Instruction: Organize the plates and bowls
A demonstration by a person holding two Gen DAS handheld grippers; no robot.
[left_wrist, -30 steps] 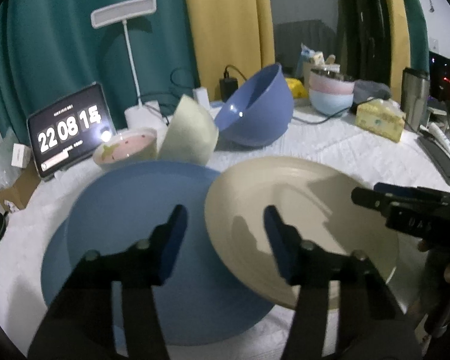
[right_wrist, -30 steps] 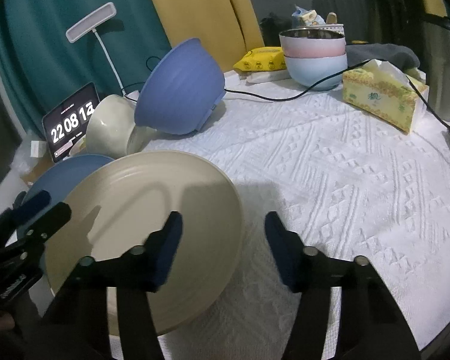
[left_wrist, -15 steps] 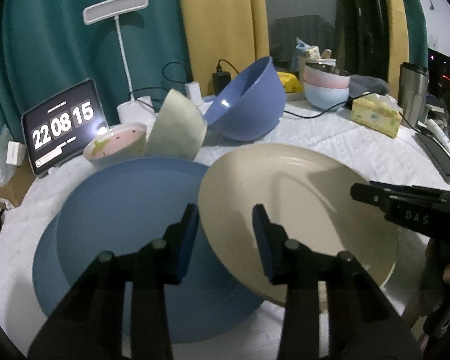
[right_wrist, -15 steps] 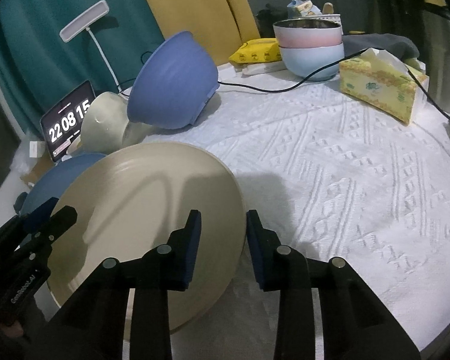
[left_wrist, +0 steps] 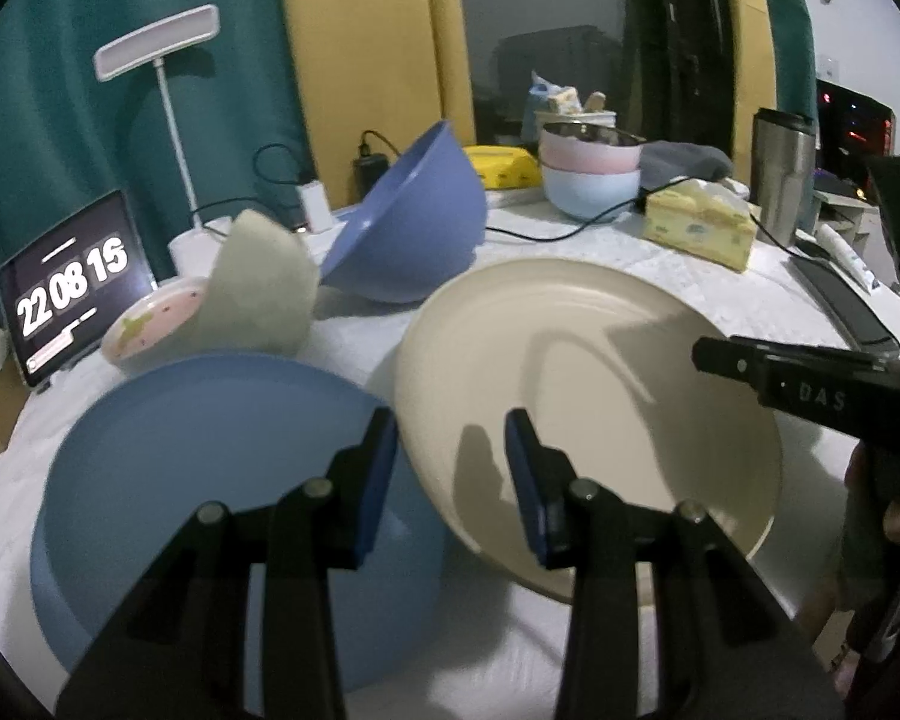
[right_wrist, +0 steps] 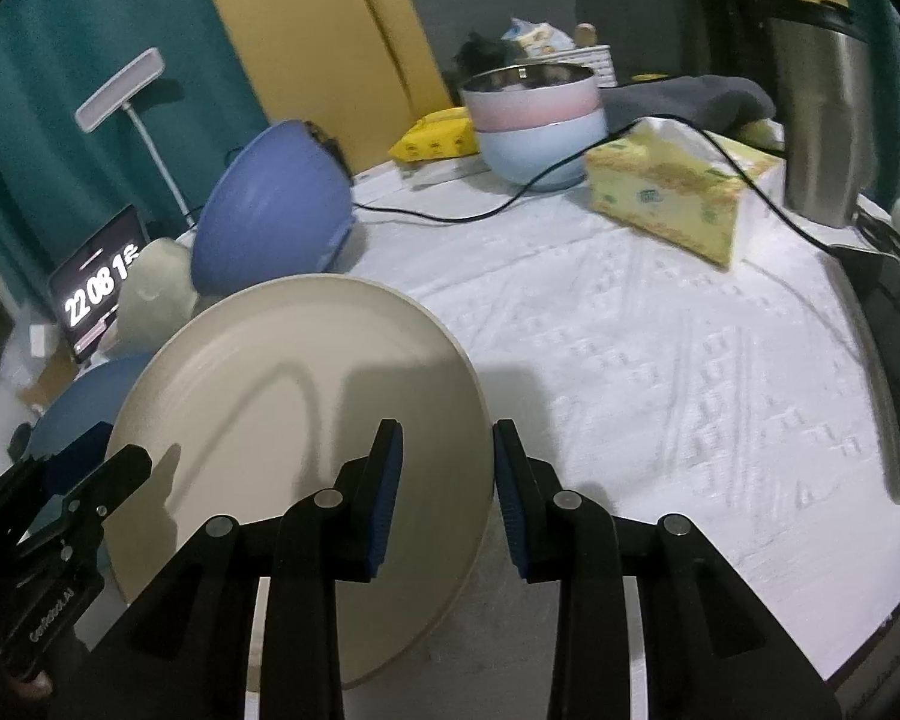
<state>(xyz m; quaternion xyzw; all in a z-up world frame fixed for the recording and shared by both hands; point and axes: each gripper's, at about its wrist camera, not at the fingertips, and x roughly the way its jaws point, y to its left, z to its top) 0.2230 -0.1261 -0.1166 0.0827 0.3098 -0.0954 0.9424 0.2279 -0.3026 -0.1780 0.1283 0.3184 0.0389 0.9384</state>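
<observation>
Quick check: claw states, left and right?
Left claw: just closed, gripping the beige plate by its rim.
Right claw: just closed, gripping the same plate's opposite edge.

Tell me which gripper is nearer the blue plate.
Left. The left gripper straddles the cream plate's near-left rim, directly beside the blue plate. The right gripper straddles the cream plate's opposite rim, away from the blue one.

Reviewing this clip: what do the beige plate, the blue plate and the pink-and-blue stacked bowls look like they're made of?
Beige plate: matte, opaque, faint concentric ridges, no glare; probably wheat-straw plastic or melamine, possibly matte ceramic. Blue plate: same dull, even finish, likely the same material. Stacked bowls: pastel shells with a shiny mirror-like inner rim, suggesting steel liners in plastic.
</observation>
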